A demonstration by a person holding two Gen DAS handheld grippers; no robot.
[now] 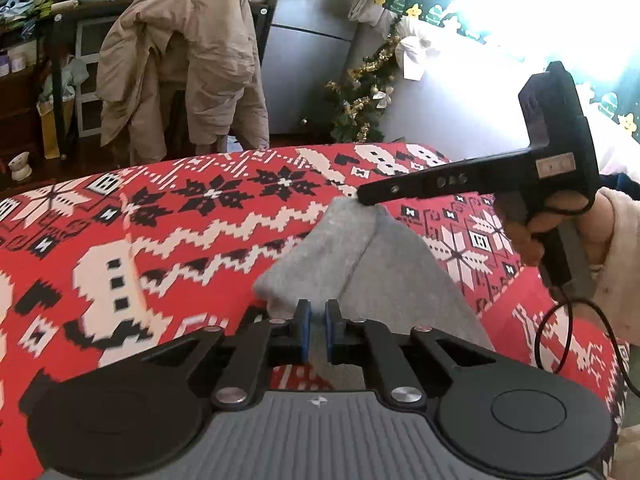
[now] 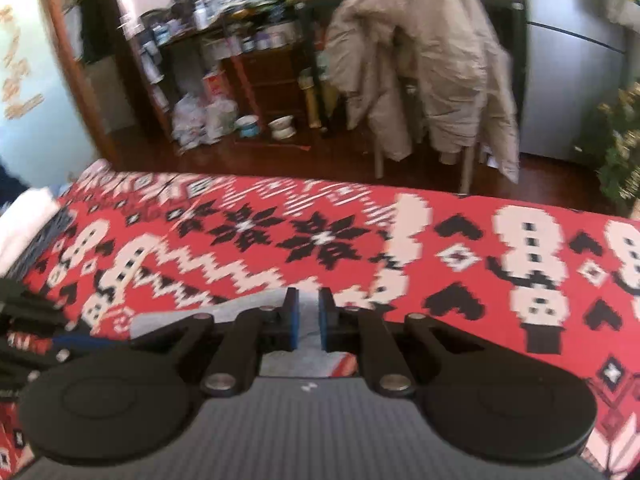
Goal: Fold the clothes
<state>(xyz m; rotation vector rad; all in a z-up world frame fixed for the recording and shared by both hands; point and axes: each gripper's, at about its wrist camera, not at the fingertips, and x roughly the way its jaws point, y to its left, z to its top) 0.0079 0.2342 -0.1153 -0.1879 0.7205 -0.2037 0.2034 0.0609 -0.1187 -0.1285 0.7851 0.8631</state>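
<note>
This is a lived-in home, a room that serves several uses at once; a tall grey fridge (image 1: 316, 36) stands against the far wall; beside it a small Christmas tree (image 1: 362, 92) carries gold tinsel; a beige padded coat (image 1: 180, 68) hangs over a chair on a dark wooden floor (image 2: 280, 160); cluttered shelves (image 2: 224, 40) hold jars, bottles and boxes; pet bowls (image 2: 266, 125) sit on the floor below them; the bench (image 2: 360, 248) is covered by a red, white and black cloth with snowflakes and snowmen; a green festive hanging (image 1: 424, 0) with stars borders the bright window.
</note>
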